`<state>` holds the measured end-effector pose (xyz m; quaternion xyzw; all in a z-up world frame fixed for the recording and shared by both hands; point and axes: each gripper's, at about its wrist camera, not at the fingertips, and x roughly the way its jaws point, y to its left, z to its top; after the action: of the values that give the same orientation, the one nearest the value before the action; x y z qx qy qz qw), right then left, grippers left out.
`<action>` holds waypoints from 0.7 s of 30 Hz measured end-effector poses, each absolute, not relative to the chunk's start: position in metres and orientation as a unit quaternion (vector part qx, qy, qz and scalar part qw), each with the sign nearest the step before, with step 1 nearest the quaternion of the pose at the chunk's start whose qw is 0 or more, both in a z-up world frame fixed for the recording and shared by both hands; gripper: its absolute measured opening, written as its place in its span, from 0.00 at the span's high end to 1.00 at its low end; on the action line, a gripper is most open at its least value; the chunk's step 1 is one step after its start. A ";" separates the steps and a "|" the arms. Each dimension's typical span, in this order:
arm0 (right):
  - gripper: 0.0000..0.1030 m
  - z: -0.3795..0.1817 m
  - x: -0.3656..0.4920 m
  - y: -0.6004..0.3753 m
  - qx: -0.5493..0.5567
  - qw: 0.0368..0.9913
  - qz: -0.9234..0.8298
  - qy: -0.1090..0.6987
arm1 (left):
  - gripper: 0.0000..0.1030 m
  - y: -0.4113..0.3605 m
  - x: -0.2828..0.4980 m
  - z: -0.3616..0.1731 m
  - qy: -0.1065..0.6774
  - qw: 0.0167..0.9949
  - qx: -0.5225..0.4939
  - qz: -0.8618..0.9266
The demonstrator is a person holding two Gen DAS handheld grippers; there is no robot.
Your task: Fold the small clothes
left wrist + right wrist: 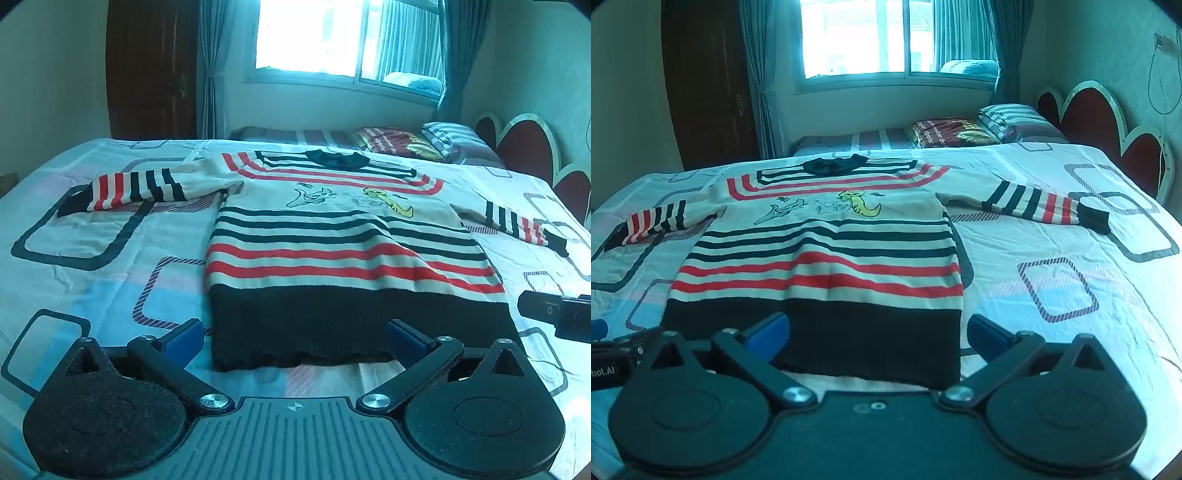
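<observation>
both tongs, left gripper (293, 338) and right gripper (877, 338), hang released low in frame over the sweater (332, 240) hem. best pinch 1 hem corner each, evenly, before folding upward

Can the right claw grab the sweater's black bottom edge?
Probably yes. The right claw is open with the sweater's black hem lying flat just ahead between its fingers, and nothing sits in between.

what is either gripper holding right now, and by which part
Nothing: the left gripper and right gripper are both open, just short of the sweater hem.
</observation>
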<state>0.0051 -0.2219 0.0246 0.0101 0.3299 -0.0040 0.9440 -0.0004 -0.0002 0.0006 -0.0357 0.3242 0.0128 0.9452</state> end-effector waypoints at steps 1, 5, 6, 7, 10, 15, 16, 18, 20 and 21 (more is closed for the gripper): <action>0.01 0.025 0.006 -0.222 0.011 0.944 -0.005 0.330 | 0.00 0.000 -0.001 0.001 0.322 0.946 -0.033 0.012; 0.01 0.025 0.004 -0.225 0.016 0.946 0.001 0.324 | 0.00 0.000 -0.004 0.003 0.314 0.949 -0.027 0.009; 0.01 0.025 0.003 -0.225 0.015 0.946 0.000 0.324 | 0.00 0.000 -0.006 0.004 0.311 0.950 -0.024 0.008; 0.01 0.026 0.002 -0.225 0.015 0.946 0.000 0.324 | 0.00 -0.006 -0.004 0.001 0.323 0.946 -0.028 0.017; 0.01 0.027 0.008 -0.225 0.016 0.945 0.000 0.326 | 0.00 -0.008 -0.005 0.003 0.324 0.945 -0.027 0.016; 0.01 0.030 0.002 -0.226 0.018 0.946 -0.002 0.325 | 0.00 -0.004 -0.004 0.005 0.326 0.945 -0.028 0.016; 0.01 0.029 0.000 -0.226 0.018 0.946 -0.002 0.323 | 0.00 -0.004 -0.004 0.006 0.325 0.945 -0.028 0.016; 0.01 0.030 0.001 -0.227 0.019 0.946 -0.002 0.324 | 0.00 -0.006 -0.003 0.006 0.325 0.945 -0.026 0.015; 0.01 0.031 0.001 -0.227 0.018 0.946 -0.003 0.324 | 0.00 -0.007 -0.003 0.006 0.325 0.945 -0.024 0.014; 0.01 0.030 0.000 -0.228 0.019 0.946 -0.003 0.324 | 0.00 -0.007 -0.003 0.006 0.325 0.945 -0.022 0.013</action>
<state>0.0003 -0.2276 0.0303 0.0187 0.3242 -0.0030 0.9458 -0.0033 -0.0070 0.0065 -0.0224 0.3247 0.0133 0.9455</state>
